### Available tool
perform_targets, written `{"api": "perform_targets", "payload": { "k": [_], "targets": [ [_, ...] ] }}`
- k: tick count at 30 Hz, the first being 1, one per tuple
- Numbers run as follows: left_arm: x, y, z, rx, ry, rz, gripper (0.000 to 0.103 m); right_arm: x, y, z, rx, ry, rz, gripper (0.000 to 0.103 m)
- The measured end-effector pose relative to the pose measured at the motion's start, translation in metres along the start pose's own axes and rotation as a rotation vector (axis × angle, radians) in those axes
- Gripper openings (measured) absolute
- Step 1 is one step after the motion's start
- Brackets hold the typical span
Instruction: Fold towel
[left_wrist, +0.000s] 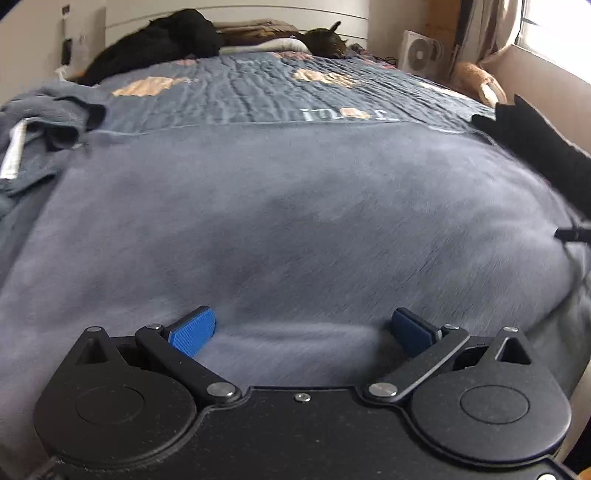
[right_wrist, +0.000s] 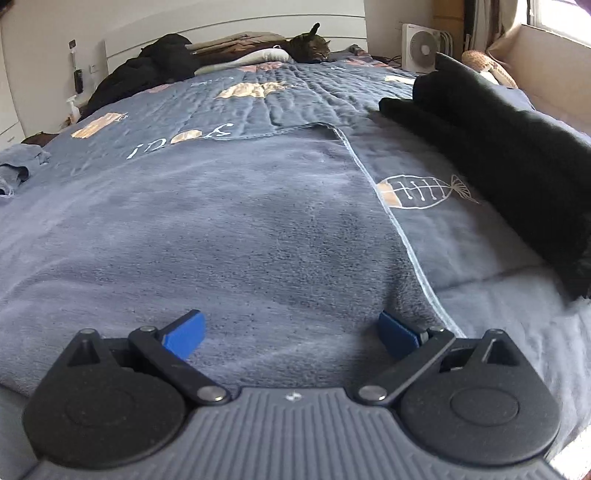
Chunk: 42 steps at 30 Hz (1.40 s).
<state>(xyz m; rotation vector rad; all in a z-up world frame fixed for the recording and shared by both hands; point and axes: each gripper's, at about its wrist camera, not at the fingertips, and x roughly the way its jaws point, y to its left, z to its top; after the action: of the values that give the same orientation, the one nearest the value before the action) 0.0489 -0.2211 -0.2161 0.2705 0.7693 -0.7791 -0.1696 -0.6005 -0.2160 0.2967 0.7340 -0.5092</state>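
1. Towel (right_wrist: 221, 229) lies spread flat on the bed (right_wrist: 258, 99), ahead of both tools.
2. Left tool (left_wrist: 303, 330) and right tool (right_wrist: 291, 330) gape, gripping nothing.
3. No fold visible; folding seems left.

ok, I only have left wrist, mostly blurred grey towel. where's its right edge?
Observer: Right wrist shows it. The towel ends in a pale hem running just past the right gripper.
Operator: that gripper holding anything?
Observer: No, it is open over the towel, with nothing between the fingers.
Operator: black thing touching the towel?
Observer: No. The black folded cloth lies apart, with a fish print on the bedspread between them.
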Motion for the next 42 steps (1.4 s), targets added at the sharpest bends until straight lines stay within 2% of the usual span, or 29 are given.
{"api": "perform_targets", "payload": {
  "k": [8, 11, 14, 16, 18, 20, 24, 29, 36, 42],
  "targets": [
    [-0.050, 0.052, -0.029, -0.047, -0.027, 0.130, 0.103, -0.003, -0.002, -0.002, -0.010, -0.006, -0.004, 0.100],
    [-0.065, 0.068, -0.039, -0.057, -0.022, 0.186, 0.103, -0.010, 0.002, 0.000, 0.010, -0.037, 0.044, 0.100],
    [-0.085, 0.077, -0.038, -0.097, -0.066, 0.221, 0.102, -0.017, 0.006, 0.003, 0.035, -0.071, 0.100, 0.100],
    [-0.102, 0.078, -0.035, -0.133, -0.138, 0.177, 0.096, -0.022, 0.009, 0.004, 0.051, -0.094, 0.137, 0.100],
    [-0.113, 0.072, -0.029, -0.151, -0.225, 0.120, 0.096, -0.027, 0.012, 0.006, 0.067, -0.117, 0.174, 0.100],
    [-0.110, 0.062, -0.021, -0.161, -0.259, 0.079, 0.097, -0.031, 0.015, 0.008, 0.084, -0.139, 0.210, 0.100],
    [-0.078, 0.045, -0.015, -0.174, -0.194, 0.042, 0.099, -0.038, 0.023, 0.010, 0.106, -0.173, 0.283, 0.101],
    [-0.043, 0.034, -0.021, -0.187, -0.100, 0.041, 0.101, -0.022, 0.037, 0.003, 0.072, -0.120, 0.308, 0.101],
    [-0.047, 0.045, -0.032, -0.145, -0.079, 0.069, 0.101, -0.008, 0.040, -0.003, 0.063, -0.050, 0.270, 0.101],
    [-0.059, 0.060, -0.035, -0.125, -0.026, 0.121, 0.101, -0.004, 0.038, -0.004, 0.040, -0.038, 0.248, 0.101]
  ]
}}
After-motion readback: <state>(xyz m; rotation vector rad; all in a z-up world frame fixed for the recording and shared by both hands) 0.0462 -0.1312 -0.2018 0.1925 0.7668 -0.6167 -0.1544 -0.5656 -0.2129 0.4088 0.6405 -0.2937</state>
